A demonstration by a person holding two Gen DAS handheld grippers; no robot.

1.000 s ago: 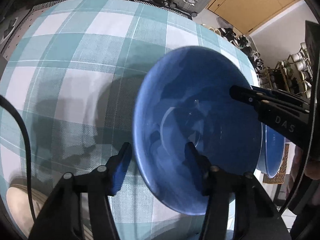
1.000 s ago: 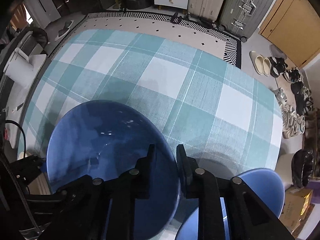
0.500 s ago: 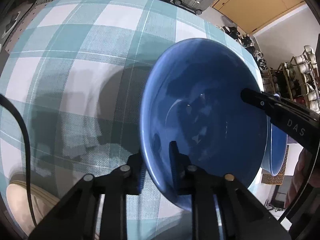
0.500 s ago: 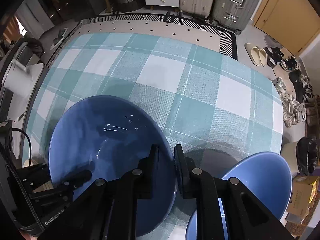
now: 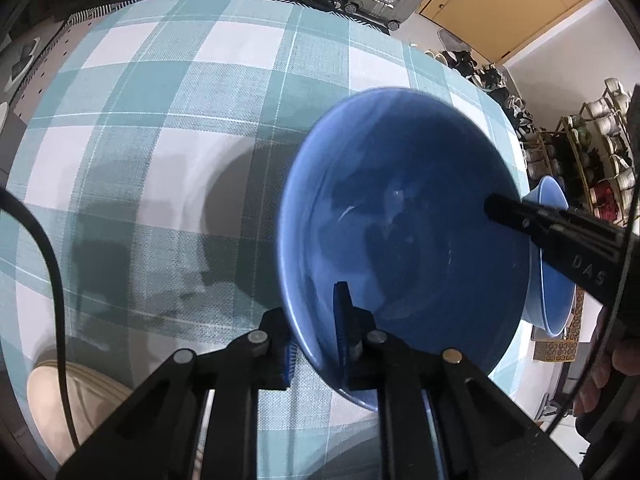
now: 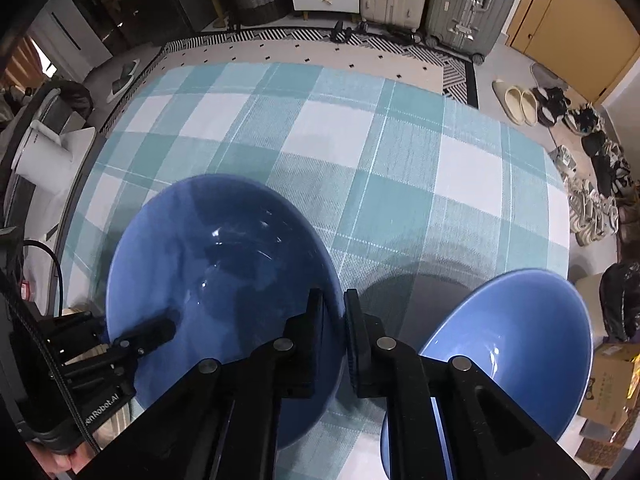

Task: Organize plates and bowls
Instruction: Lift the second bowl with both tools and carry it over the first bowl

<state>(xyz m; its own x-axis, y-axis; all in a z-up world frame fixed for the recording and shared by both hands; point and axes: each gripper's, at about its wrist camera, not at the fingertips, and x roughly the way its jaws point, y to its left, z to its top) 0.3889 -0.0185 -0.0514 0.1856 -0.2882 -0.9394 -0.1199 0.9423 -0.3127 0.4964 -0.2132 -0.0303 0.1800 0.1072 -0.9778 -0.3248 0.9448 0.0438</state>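
Pinching opposite rims of the dark blue bowl (image 5: 400, 216), left tool (image 5: 316, 340) and right tool (image 6: 334, 320); lighter bowl (image 6: 516, 340) just beside.

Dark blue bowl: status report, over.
Left gripper and right gripper both shut on dark blue ceramic bowl. Lighter blue bowl close beside. Path otherwise unobstructed.

Lighter bowl (image 6: 516, 344) runs off the bottom edge, partly behind the right claw (image 6: 334, 328); in the left view, it's mostly hidden behind the dark bowl (image 5: 400, 240).
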